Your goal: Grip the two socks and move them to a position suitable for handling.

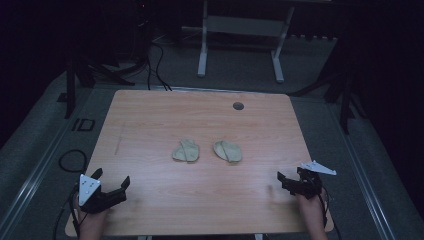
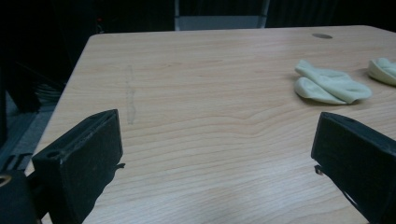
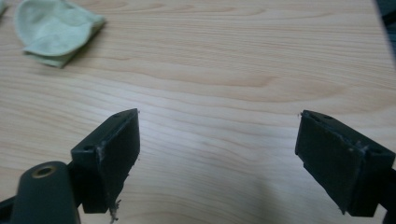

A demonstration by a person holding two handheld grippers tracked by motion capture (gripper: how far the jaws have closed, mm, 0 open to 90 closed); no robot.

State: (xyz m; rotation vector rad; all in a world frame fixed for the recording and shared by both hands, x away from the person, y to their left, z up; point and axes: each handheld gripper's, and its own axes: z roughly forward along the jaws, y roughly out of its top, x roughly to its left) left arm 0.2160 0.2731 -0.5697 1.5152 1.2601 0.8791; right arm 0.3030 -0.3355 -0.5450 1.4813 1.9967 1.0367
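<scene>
Socks, two pale yellow-green cloth pieces, at mid-tabletop, side by side but apart: left folded sock (image 1: 186,151), doubled over itself, and right folded sock (image 1: 228,151), flatter and more rounded. Not held, not touched, nothing else resting near them.

Largest first: rectangular light-wood tabletop (image 1: 165,112), bare apart from the socks, with a small dark round grommet hole (image 1: 238,106) near its far edge. Beyond it, dim grey floor and a white metal frame (image 1: 202,50).

Then the two tools. Left claw (image 1: 111,186) at the near left corner, jaws wide apart, nothing between them; seen along its own jaws, plain wood ahead and the left folded sock off to the right, farther up the tabletop. Right claw (image 1: 286,180) at the near right edge, jaws likewise spread and empty; in its own view the right folded sock at upper left, well apart from the jaw tips.

Step in hand, by the look of it: the very start, both claws parked at the near edge, no reach begun. Next move likely calls for each claw to travel forward and inward toward its nearer sock, to come down low over the thin cloth, and to pinch a folded edge without dragging it flat along the wood.
</scene>
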